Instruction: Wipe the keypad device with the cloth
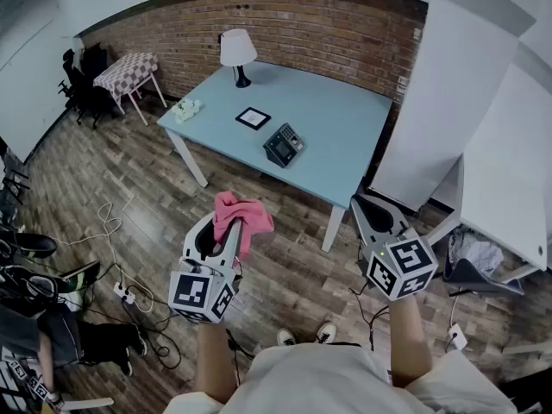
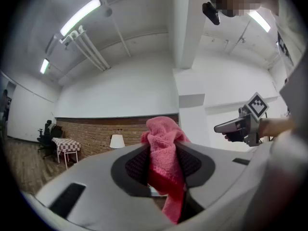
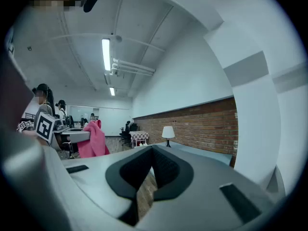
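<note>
The dark keypad device (image 1: pixel 284 145) lies on the light blue table (image 1: pixel 345 119), near its front side. A pink cloth (image 1: pixel 240 217) is pinched in my left gripper (image 1: pixel 222 224), held over the wooden floor well short of the table. Seen from the left gripper view, the cloth (image 2: pixel 162 154) bulges above the jaws of the left gripper (image 2: pixel 163 150) and hangs down between them. My right gripper (image 1: pixel 369 210) is to the right, also short of the table. In its own view the right gripper (image 3: pixel 151 170) is shut with nothing between the pads.
On the table stand a white lamp (image 1: pixel 238 53), a black-framed flat panel (image 1: pixel 253 117) and a small greenish object (image 1: pixel 186 108). A small checkered table (image 1: pixel 127 70) and chairs sit far left. Cables and a power strip (image 1: pixel 125 293) lie on the floor. White partitions (image 1: pixel 466 102) rise at right.
</note>
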A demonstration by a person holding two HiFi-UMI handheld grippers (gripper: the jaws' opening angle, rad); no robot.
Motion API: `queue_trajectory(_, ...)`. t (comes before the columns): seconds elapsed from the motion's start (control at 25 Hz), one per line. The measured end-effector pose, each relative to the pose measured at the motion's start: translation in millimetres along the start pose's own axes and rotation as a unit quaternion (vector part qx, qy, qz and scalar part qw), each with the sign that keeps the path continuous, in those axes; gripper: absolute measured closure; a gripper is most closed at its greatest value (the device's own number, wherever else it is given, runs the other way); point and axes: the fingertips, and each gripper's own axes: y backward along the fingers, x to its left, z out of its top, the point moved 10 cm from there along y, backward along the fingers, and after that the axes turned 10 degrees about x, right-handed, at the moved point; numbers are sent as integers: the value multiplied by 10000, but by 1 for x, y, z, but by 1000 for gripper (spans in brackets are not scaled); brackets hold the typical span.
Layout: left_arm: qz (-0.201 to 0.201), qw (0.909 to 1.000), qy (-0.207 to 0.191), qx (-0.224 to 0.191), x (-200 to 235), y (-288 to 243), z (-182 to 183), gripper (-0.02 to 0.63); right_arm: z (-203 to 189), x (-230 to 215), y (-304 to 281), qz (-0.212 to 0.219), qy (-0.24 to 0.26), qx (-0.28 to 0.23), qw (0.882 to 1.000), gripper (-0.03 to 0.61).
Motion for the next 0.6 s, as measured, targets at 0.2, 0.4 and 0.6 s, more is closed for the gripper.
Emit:
queue_trajectory(0.2,33,10000,-5,26,-20,-13,5,456,1,-21,5,57,-58,-99,9999,560)
queue_trajectory(0.4,95,9998,-109,119,-39,-30,9,456,7,-46,7,119,386,-372,9985,565)
queue_trajectory(0.6,258,9994,-199,137,-57,-49,18,456,19,-70,5,627,575,-400,9956,565)
